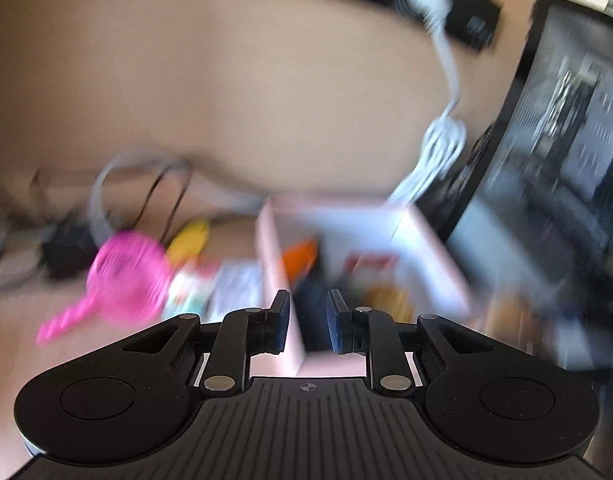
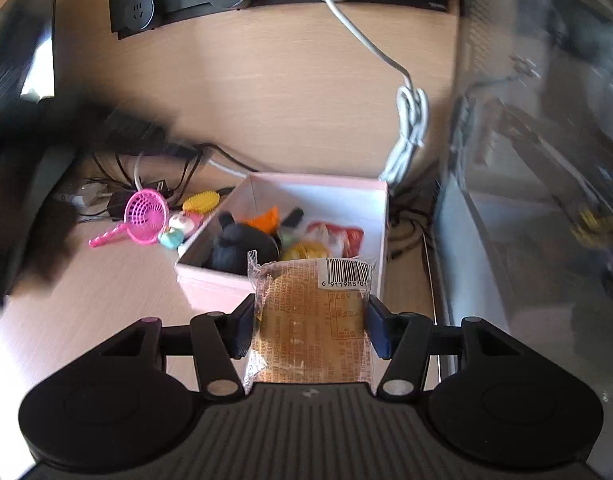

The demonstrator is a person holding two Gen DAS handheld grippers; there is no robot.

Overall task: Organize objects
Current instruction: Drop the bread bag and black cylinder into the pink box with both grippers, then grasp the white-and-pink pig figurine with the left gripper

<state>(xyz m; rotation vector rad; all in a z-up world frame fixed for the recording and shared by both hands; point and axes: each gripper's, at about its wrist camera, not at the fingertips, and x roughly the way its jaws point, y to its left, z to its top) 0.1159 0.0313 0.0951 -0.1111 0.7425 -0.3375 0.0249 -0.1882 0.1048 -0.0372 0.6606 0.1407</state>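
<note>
Pink cardboard box (image 2: 210,286) with white inside walls is sitting just ahead of the right claw (image 2: 310,322), already holding a black lump and bright snack packets. That claw is squeezing a clear-wrapped golden pastry packet (image 2: 310,320) between both pads. Off to its left, a magenta plastic strainer (image 2: 144,218) is lying. Left claw (image 1: 308,320) is hanging slightly parted, gripping nothing, its view badly smeared.

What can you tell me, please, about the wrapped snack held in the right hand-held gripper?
The wrapped snack is a round, golden-brown cake sealed in a clear, crinkly plastic wrapper printed with small text and a white barcode label. It stands upright, clamped at both sides by the right hand-held gripper, in front of the pink box.
</note>
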